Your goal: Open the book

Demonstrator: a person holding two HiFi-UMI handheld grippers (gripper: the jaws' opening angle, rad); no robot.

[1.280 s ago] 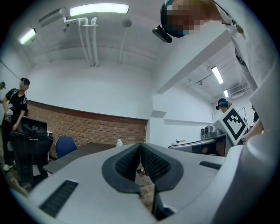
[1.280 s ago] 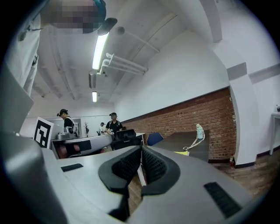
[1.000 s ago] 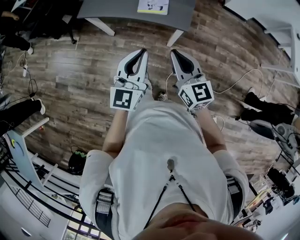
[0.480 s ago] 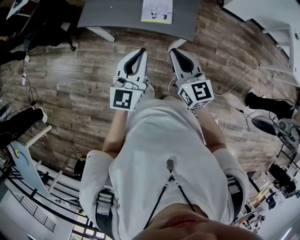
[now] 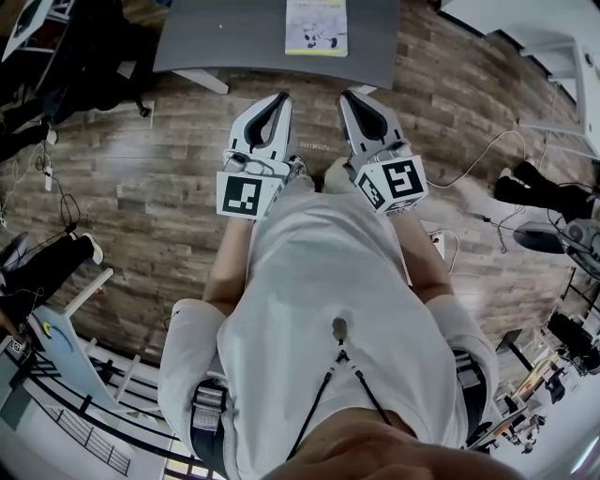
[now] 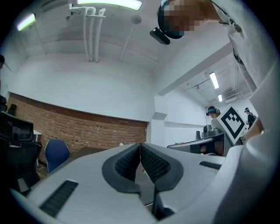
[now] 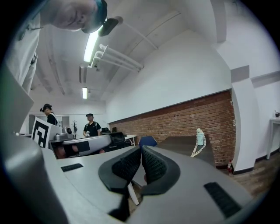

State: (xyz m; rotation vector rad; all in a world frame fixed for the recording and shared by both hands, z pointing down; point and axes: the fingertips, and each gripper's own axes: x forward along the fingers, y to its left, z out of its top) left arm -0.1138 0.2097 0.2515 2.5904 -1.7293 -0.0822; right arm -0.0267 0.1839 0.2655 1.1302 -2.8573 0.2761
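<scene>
A closed book (image 5: 316, 26) with a pale illustrated cover lies flat on a dark grey table (image 5: 225, 33) at the top of the head view. My left gripper (image 5: 280, 96) and right gripper (image 5: 346, 95) are held side by side above the wooden floor, short of the table's near edge, both pointing toward it. Each is shut with nothing between its jaws. In the left gripper view (image 6: 140, 145) and the right gripper view (image 7: 141, 148) the ribbed pads meet, and the table top shows beyond them.
Two white table legs (image 5: 209, 82) stand just ahead of the grippers. Cables (image 5: 487, 155) trail over the floor at right. A blue chair (image 6: 56, 154) and a brick wall (image 6: 87, 127) lie beyond the table. People stand at the room's far side (image 7: 92, 127).
Both grippers have moved forward toward the table, still shut. The table and book have come further into the head view.
</scene>
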